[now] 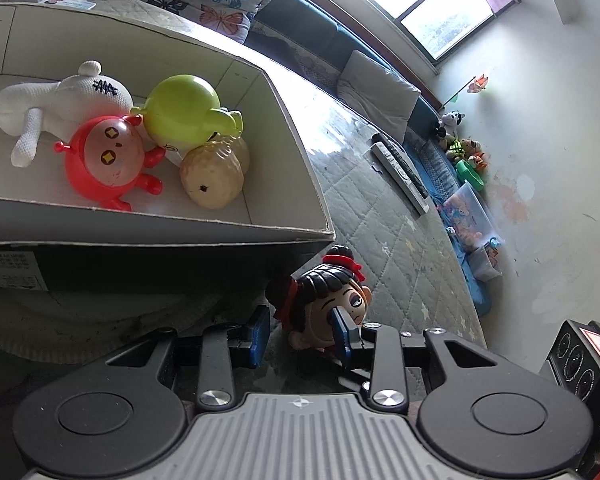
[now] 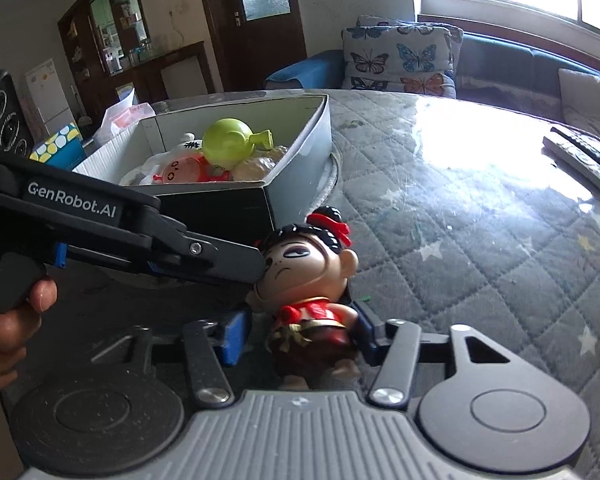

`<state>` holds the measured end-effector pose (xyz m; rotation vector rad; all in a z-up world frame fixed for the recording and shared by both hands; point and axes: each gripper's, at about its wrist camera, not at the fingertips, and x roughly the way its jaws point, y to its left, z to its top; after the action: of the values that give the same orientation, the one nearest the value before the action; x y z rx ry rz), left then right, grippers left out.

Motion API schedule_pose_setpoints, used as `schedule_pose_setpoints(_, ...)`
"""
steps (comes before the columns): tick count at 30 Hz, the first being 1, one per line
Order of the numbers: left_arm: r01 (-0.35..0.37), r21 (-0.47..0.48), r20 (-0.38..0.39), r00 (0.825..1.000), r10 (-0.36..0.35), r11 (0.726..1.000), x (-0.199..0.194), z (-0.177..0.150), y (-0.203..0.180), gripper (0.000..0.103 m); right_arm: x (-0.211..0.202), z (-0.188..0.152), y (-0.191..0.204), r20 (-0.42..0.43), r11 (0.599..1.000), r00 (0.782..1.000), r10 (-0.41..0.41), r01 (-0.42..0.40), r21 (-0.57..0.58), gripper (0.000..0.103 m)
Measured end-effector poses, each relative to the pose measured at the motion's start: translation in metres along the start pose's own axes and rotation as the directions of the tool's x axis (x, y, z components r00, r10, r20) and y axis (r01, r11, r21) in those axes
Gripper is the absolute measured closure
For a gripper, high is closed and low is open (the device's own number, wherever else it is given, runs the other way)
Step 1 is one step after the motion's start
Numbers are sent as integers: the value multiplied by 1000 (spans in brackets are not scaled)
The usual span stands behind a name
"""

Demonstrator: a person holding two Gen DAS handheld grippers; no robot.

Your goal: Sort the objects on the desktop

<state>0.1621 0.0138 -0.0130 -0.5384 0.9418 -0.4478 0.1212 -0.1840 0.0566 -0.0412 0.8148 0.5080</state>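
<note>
A doll with black hair buns and a red bow stands on the quilted table, just in front of the cardboard box. My right gripper is open, its blue pads either side of the doll's body. My left gripper is open around the doll's head, its right pad against the face; in the right wrist view its finger touches the head from the left. The box holds a white knitted toy, a red round toy, a green round toy and a beige toy.
Two remote controls lie on the quilted table cover to the right. A butterfly cushion and sofa sit behind the table. A black speaker is at the left. Toys and a plastic bin line the wall.
</note>
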Motion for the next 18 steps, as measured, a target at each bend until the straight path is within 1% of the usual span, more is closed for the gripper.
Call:
schedule_pose_setpoints(5,18,-12,-8,1000,-18,1000,-4,-5,3,67,-7,-8,-1,-6,999,1000,9,-9,41,58)
schedule_pose_setpoints(8,16,-19,-7,1000,-16,1000,-7,-6,5,66,-13,-15,1,-6,997,1000,24,-24,70,58)
schedule_pose_setpoints(11,31,-32,-11,999,-31,999,-8,-11,7,66,-19,-20,4,-2,996,999,36,-35,84,59)
schedule_pose_setpoints(14,59,-38,-15,998,-59,998,-9,-16,8,65,-23,-26,5,-7,991,998,70,-69,118,60)
schedule_pose_setpoints(16,74,-61,-19,997,-75,995,-9,-18,11,65,-25,-30,9,-8,992,998,68,-67,110,60)
schedule_pose_setpoints(18,71,-77,-27,997,-73,995,-7,-18,13,65,-27,-30,9,-6,991,998,65,-64,115,59)
